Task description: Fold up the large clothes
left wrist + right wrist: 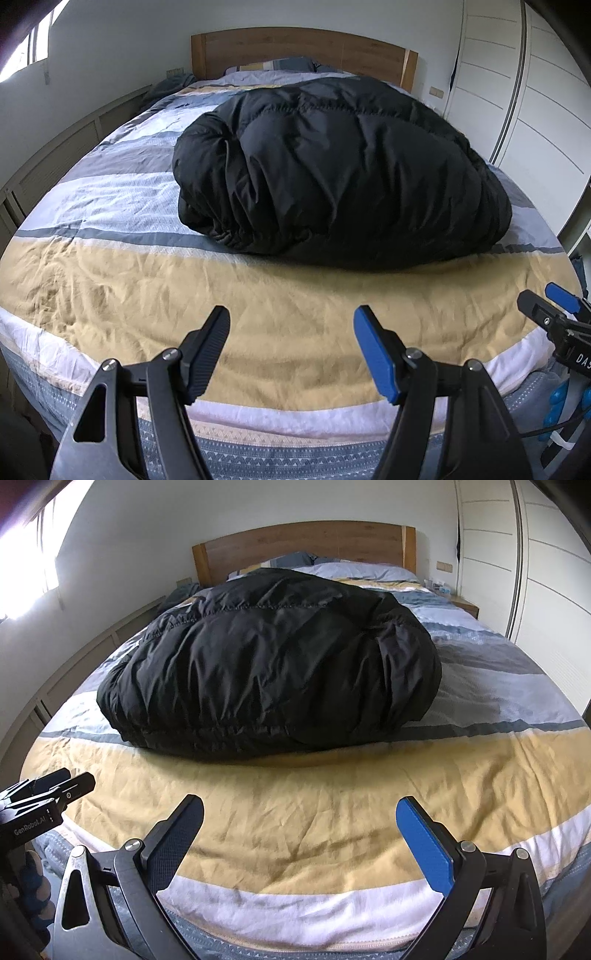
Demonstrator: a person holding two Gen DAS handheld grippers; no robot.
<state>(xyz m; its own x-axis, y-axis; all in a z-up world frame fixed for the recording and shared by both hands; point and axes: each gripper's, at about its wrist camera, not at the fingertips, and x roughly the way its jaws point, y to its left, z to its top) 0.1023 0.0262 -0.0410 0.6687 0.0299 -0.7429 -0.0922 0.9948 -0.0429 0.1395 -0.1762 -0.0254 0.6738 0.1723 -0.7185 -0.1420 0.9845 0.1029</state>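
A bulky black quilted down jacket [332,166] lies in a puffed, rounded heap in the middle of the bed, its gathered hem edge facing the near side and resting at the line where the grey stripe meets the yellow band of the bedcover. The striped yellow, white and blue-grey bedcover [110,280] is wrinkled and bare between the jacket and the foot of the bed.

The left gripper [291,325] hovers over the near yellow band, its fingers spread apart with nothing between them. The right gripper [299,812] hangs beside it on the right, fingers likewise wide apart and empty. Both are well short of the jacket.

Beyond the jacket sit blue pillows [295,559] and a wooden headboard [295,51]; white wardrobe doors [535,92] stand at the right.

The likely trouble is the slippery, puffy shell: a shallow pinch could catch only the outer layer and slide off, or the padding could spring back and undo a fold. A low grab might also snag the loose bedcover along with the hem.
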